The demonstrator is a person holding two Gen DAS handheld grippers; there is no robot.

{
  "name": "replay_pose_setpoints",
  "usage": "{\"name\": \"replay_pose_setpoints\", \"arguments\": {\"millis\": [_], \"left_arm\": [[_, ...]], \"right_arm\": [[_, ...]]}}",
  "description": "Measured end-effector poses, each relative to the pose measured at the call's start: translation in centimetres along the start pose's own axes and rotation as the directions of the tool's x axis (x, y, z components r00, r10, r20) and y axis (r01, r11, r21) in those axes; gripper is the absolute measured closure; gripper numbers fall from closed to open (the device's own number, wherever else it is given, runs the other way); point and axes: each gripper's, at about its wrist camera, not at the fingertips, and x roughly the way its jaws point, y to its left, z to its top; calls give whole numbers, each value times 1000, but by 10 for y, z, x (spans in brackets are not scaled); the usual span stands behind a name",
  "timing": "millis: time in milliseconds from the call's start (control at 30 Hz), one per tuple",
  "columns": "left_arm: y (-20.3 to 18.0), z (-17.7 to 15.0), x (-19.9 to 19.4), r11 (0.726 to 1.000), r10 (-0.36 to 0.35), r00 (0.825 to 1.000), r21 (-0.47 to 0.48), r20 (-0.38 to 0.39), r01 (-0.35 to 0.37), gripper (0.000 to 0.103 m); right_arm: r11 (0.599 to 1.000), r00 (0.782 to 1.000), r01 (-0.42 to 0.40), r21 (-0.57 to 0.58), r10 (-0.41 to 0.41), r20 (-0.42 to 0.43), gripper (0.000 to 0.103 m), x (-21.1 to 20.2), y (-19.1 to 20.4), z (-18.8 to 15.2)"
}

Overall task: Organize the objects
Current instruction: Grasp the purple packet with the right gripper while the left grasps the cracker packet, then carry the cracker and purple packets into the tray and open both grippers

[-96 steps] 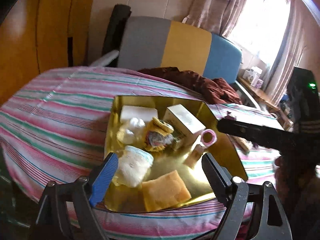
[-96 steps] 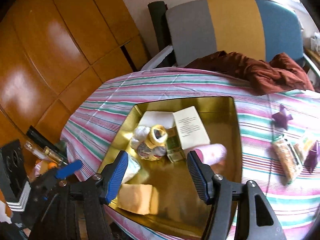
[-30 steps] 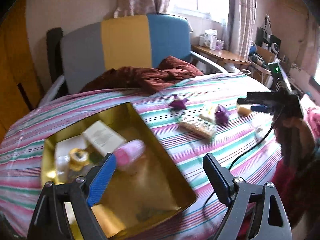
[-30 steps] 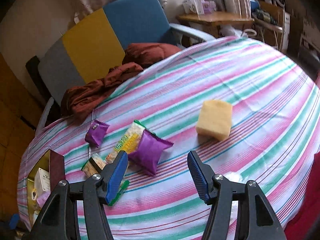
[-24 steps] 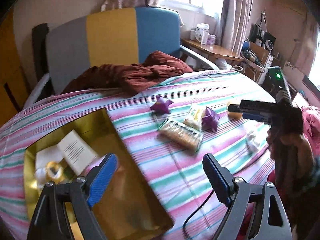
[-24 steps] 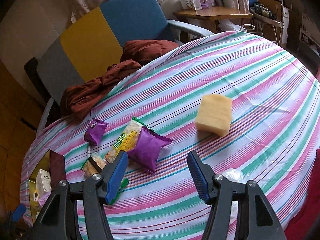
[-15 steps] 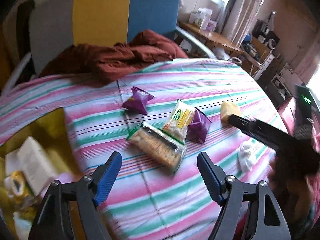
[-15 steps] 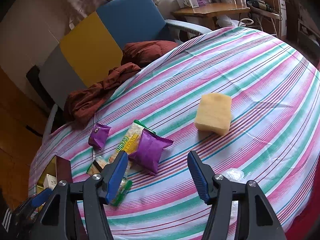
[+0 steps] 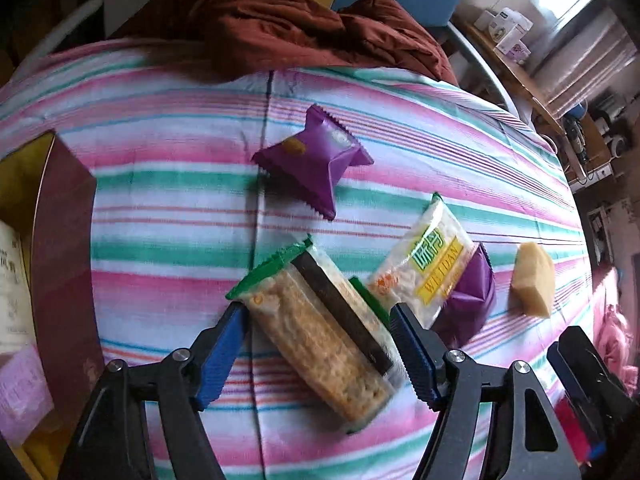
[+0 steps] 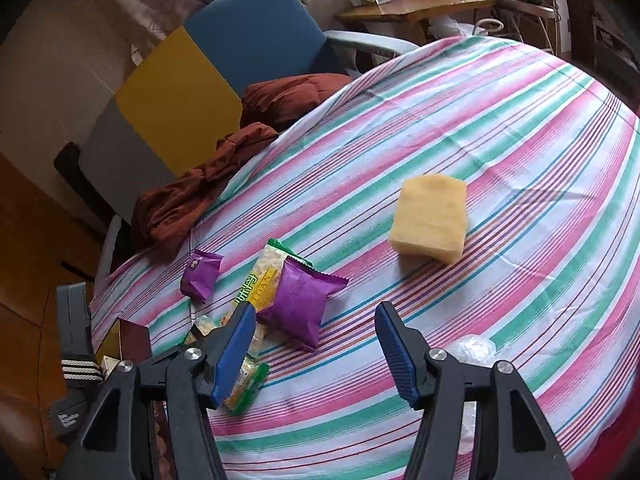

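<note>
Lying at a slant in the lower centre of the left wrist frame, the cracker packet with green ends is straddled by the left gripper, whose jaws are closing with the packet between them; the blue pads are not seen pressing on it, so it is not yet grasped. Just to its right, a yellow-and-white snack bag is overlapped by a purple packet, and a second purple packet is seen above, apart from the others. A yellow sponge is found at the right edge, well apart. All are spread on the striped tablecloth. The box with a maroon outer wall is seen at the left edge. In the right wrist frame, the right gripper is held released over bare cloth at the lower centre, nothing between its jaws, with the sponge above it to the right.
</note>
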Motion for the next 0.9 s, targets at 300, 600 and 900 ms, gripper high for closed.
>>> {"name": "replay_pose_setpoints", "arguments": {"millis": [300, 600, 900], "left_arm": [[-1, -24, -10, 983, 23, 999, 179, 40, -30, 47], [0, -32, -9, 971, 11, 999, 238, 38, -20, 44], [-1, -41, -10, 962, 32, 996, 267, 78, -52, 49]], "right_arm": [[996, 997, -34, 84, 39, -62, 40, 22, -4, 8], [1000, 987, 21, 13, -19, -162, 40, 74, 15, 11], [994, 989, 50, -99, -64, -135, 67, 72, 24, 10]]}}
